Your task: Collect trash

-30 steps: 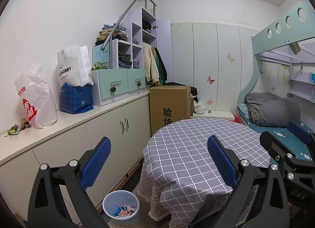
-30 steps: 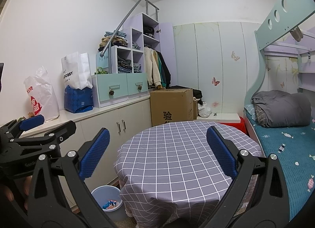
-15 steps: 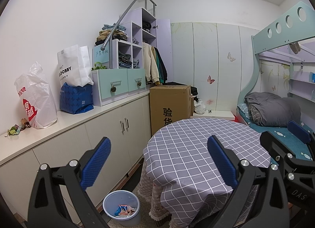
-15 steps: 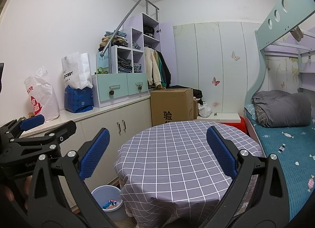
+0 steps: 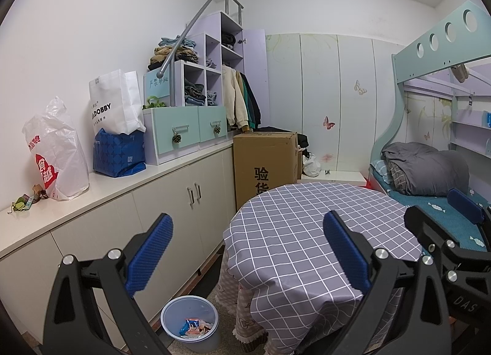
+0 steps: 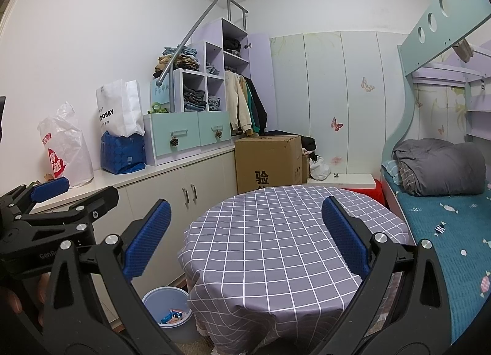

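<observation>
A pale blue trash bin (image 5: pixel 191 321) stands on the floor between the cabinets and the round table, with colourful wrappers (image 5: pixel 195 328) inside; it also shows in the right wrist view (image 6: pixel 167 313). My left gripper (image 5: pixel 245 250) is open and empty, held above the table's near left edge. My right gripper (image 6: pixel 245 247) is open and empty over the table. The left gripper also shows at the left edge of the right wrist view (image 6: pixel 49 204). Small scraps (image 5: pixel 26 200) lie on the counter's near end.
A round table with a grey checked cloth (image 5: pixel 307 232) fills the middle. White cabinets with a long counter (image 5: pixel 138 177) run along the left, holding bags and drawers. A cardboard box (image 5: pixel 265 164) stands behind the table. A bunk bed (image 6: pixel 445 217) is on the right.
</observation>
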The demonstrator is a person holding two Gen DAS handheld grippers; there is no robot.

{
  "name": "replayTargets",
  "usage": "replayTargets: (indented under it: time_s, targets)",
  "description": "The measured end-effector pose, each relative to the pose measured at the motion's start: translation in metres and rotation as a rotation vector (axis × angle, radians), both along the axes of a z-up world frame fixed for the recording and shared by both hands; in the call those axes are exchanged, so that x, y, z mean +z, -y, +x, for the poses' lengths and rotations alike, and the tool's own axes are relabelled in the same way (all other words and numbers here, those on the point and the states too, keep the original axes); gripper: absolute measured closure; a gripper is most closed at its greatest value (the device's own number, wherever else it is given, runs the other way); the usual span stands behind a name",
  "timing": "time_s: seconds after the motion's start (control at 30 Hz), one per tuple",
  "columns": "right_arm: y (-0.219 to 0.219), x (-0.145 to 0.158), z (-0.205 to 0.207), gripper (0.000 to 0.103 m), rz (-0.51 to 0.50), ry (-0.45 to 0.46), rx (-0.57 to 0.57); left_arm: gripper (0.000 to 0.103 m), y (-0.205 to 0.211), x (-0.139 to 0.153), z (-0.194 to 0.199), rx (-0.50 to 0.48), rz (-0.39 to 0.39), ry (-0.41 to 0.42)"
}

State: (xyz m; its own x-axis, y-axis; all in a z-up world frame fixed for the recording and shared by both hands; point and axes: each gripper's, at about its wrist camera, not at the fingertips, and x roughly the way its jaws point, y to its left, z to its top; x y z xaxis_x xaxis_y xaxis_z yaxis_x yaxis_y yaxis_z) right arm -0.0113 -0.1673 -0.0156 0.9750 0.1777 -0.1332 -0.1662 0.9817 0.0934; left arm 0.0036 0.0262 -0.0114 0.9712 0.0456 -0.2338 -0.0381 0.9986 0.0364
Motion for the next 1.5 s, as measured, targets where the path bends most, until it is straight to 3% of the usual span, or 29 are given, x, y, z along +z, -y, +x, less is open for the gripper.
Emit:
replayTargets:
  time_s: [1.5]
  targets:
    - [-0.0002, -0.0093, 0.0003, 0.006, 0.009, -0.016, 0.000, 0.007, -0.0092, -0.0018, -0.0012, -0.009, 0.007, -0.007]
